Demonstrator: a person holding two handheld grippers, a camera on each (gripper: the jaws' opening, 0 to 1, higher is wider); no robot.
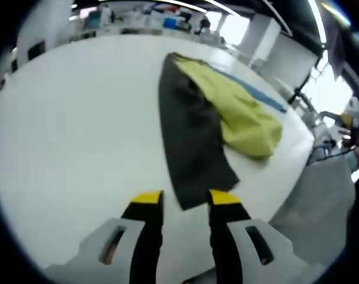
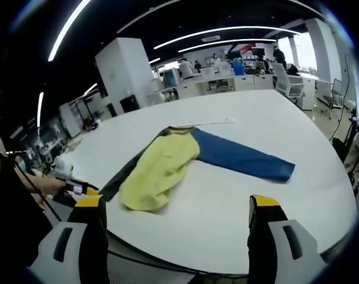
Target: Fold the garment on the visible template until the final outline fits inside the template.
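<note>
A garment lies spread on the white table [image 1: 67, 130]. In the left gripper view its dark grey sleeve [image 1: 191, 142] runs toward me, with the yellow body [image 1: 244, 118] folded beside it and a strip of blue [image 1: 256, 94] behind. My left gripper [image 1: 186, 201] is open, and the sleeve's end lies just beyond its yellow fingertips. The right gripper view shows the yellow body [image 2: 159, 168], the blue sleeve [image 2: 244, 158] stretched to the right and the dark sleeve [image 2: 123, 174] to the left. My right gripper [image 2: 176, 204] is wide open and short of the table's near edge.
A thin pale strip [image 2: 212, 123] lies on the table just past the garment's collar. The table edge [image 2: 227, 266] curves close below the right gripper. A hand [image 2: 46, 184] holds the other gripper [image 2: 79, 189] at the left. Desks and chairs [image 2: 286, 83] stand behind.
</note>
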